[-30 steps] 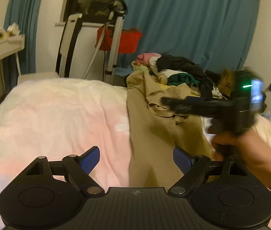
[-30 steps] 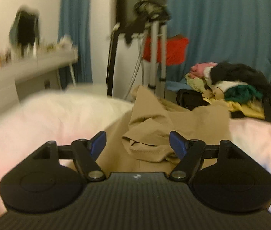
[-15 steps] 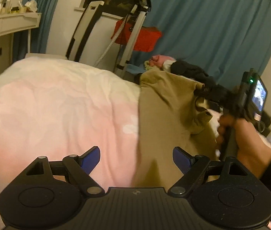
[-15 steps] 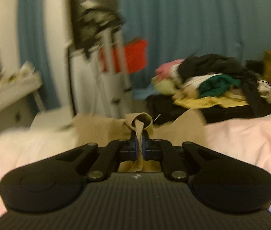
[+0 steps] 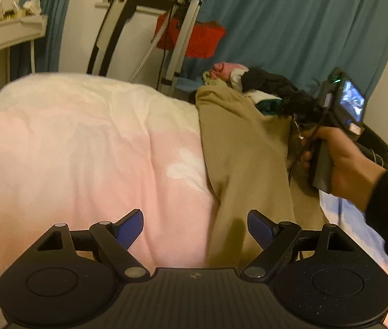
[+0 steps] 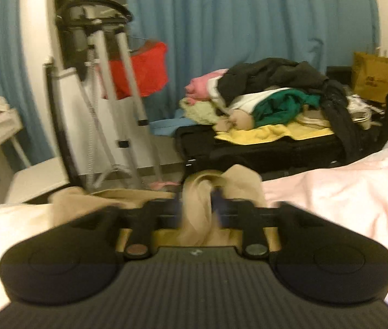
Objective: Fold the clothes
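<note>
**Tan garment stretched along the bed, one end bunched in the right gripper**

Blue curtains (image 6: pixel 248 27) close off the back of the room, with a heap of mixed clothes (image 6: pixel 276 87) and a metal stand (image 6: pixel 117 82) in front of them. Nearer the cameras is a bed (image 5: pixel 84 150) under a pink and white cover.

A tan garment (image 5: pixel 243 150) lies on it as a long strip. In the left wrist view its long axis runs from the bottom centre of the frame up and slightly right, and its far end points at the clothes heap near the bed's far edge. The left border is fairly straight, and the right side rises into folds toward the right hand (image 5: pixel 339 161).

The left gripper (image 5: pixel 195 220) hangs over the strip's near end. Its fingers stand wide apart with nothing between them, and the garment's left border passes under the gap.

The right gripper (image 6: pixel 198 205) has just been opening its fingers. An upright bunch of the tan cloth stands between them. Motion blur hides whether the pads press on it, so I cannot tell.
</note>
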Tool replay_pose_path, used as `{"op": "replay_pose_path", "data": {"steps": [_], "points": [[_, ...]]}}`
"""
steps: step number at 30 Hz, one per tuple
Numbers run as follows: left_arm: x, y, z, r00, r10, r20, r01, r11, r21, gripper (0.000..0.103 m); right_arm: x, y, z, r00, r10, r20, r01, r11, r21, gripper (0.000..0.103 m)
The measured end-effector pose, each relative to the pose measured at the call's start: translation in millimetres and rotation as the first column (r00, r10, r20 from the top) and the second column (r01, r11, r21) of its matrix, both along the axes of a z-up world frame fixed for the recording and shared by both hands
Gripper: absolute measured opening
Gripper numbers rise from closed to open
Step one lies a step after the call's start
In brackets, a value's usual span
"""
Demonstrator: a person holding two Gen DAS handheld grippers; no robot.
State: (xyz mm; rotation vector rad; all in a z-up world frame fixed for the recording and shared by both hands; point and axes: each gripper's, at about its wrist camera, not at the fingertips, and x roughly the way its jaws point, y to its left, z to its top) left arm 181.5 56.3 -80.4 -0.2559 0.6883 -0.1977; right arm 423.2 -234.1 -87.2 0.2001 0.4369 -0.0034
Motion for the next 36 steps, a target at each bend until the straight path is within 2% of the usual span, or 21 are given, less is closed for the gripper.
{"op": "replay_pose_path", "data": {"steps": [1, 5, 7, 11, 15, 16, 18, 20, 21, 24, 25, 27, 29, 30, 32, 33, 34, 36], "points": [[0, 0, 0, 1.0, -0.005, -0.005, 0.005, 1.0, -0.004, 0.085, -13, -1, 6, 1.0, 0.01, 0.01, -0.011, 1.0, 0.016, 0.089], [-2, 4, 1, 0.999, -0.021, -0.041, 0.019, 0.998, -0.052, 0.085, -86, -4, 29, 0.997, 0.071, 0.016, -0.072, 0.992, 0.1, 0.087], [-5, 8, 3, 0.998, -0.035, -0.06, 0.029, 0.996, -0.089, 0.085, -139, -7, 35, 0.997, 0.08, 0.0, -0.078, 0.983, 0.167, 0.087], [-17, 12, 8, 0.993, -0.076, -0.091, 0.065, 0.991, -0.118, 0.085, -236, -15, 26, 0.988, 0.113, -0.105, -0.075, 0.946, 0.314, 0.087], [-33, 19, 7, 0.976, -0.127, -0.176, 0.095, 0.979, -0.18, 0.085, -320, -23, 6, 0.963, 0.148, -0.223, -0.034, 0.894, 0.447, 0.088], [-39, 21, 4, 0.967, -0.137, -0.214, 0.094, 0.975, -0.2, 0.085, -338, -25, -1, 0.957, 0.158, -0.244, -0.02, 0.872, 0.488, 0.088], [-50, 24, -4, 0.945, -0.149, -0.292, 0.079, 0.968, -0.237, 0.084, -369, -33, -19, 0.948, 0.183, -0.259, 0.006, 0.807, 0.591, 0.087], [-60, 27, -12, 0.92, -0.149, -0.362, 0.059, 0.967, -0.247, 0.081, -391, -41, -38, 0.94, 0.177, -0.293, 0.058, 0.762, 0.645, 0.084], [-64, 28, -15, 0.911, -0.143, -0.388, 0.045, 0.967, -0.251, 0.08, -398, -44, -47, 0.93, 0.174, -0.324, 0.093, 0.741, 0.665, 0.076], [-71, 36, -20, 0.886, -0.127, -0.447, -0.011, 0.956, -0.295, 0.072, -407, -49, -70, 0.9, 0.214, -0.38, 0.159, 0.65, 0.743, 0.074], [-73, 38, -21, 0.875, -0.13, -0.465, -0.026, 0.949, -0.314, 0.069, -408, -46, -73, 0.891, 0.236, -0.388, 0.159, 0.638, 0.753, 0.074], [-80, 38, -24, 0.855, -0.153, -0.496, -0.032, 0.938, -0.344, 0.058, -407, -33, -74, 0.868, 0.29, -0.403, 0.118, 0.669, 0.734, 0.074], [-88, 35, -27, 0.832, -0.17, -0.528, -0.026, 0.939, -0.344, 0.034, -407, -23, -71, 0.857, 0.313, -0.41, 0.077, 0.708, 0.702, 0.072], [-93, 34, -25, 0.832, -0.167, -0.528, -0.02, 0.944, -0.33, 0.028, -407, -20, -69, 0.852, 0.318, -0.415, 0.064, 0.725, 0.686, 0.062], [-102, 32, -18, 0.841, -0.158, -0.518, -0.004, 0.954, -0.298, 0.012, -406, -19, -69, 0.841, 0.333, -0.427, 0.057, 0.731, 0.68, 0.042], [-107, 32, -13, 0.847, -0.157, -0.508, 0.002, 0.956, -0.292, 0.011, -407, -21, -69, 0.836, 0.339, -0.432, 0.053, 0.733, 0.678, 0.023], [-111, 33, -6, 0.854, -0.157, -0.495, 0.007, 0.957, -0.29, 0.009, -409, -22, -67, 0.837, 0.339, -0.43, 0.044, 0.741, 0.67, 0.014], [-121, 35, 5, 0.868, -0.157, -0.47, 0.017, 0.957, -0.289, 0.008, -412, -22, -59, 0.852, 0.333, -0.404, 0.017, 0.754, 0.657, 0.011]]}}
